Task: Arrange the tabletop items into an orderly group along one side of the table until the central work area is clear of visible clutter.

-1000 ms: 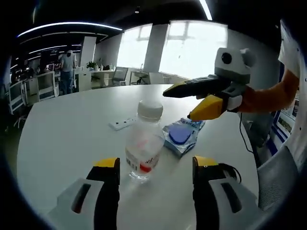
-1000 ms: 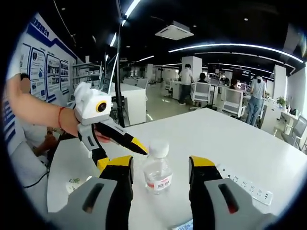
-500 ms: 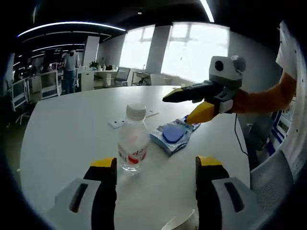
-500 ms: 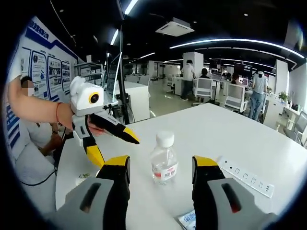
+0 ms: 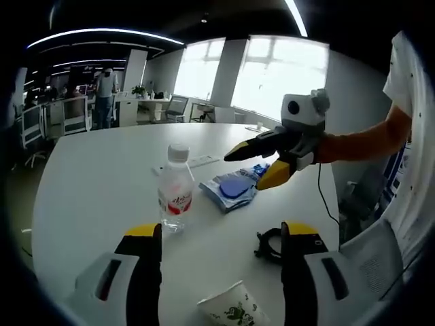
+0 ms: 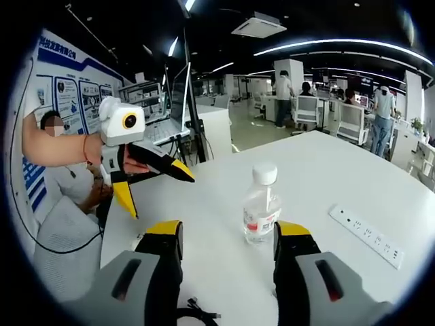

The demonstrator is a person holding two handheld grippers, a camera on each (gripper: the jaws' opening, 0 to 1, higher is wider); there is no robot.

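Left gripper [image 5: 216,255]: we hold it wide, with nothing in it.
Right gripper [image 6: 228,255]: wide too, nothing inside.
Bottle [image 5: 175,189]: we see it standing upright on the white table [image 5: 95,170].

Setting I'm working in: an open-plan office. Evidence: rows of desks with office chairs [image 6: 350,122] and people standing among them at about 1 o'clock in the right gripper view; linear ceiling light strips [image 6: 340,46] and a ceiling air-conditioning cassette [image 6: 257,26] at 12; blue-and-white information posters [image 6: 64,98] on the wall at 10. Left gripper view: large windows [image 5: 272,78] at 12, potted plant [image 5: 139,89] at 11. Surface is a large round white table [image 5: 95,176] carrying a power strip [image 6: 367,236].
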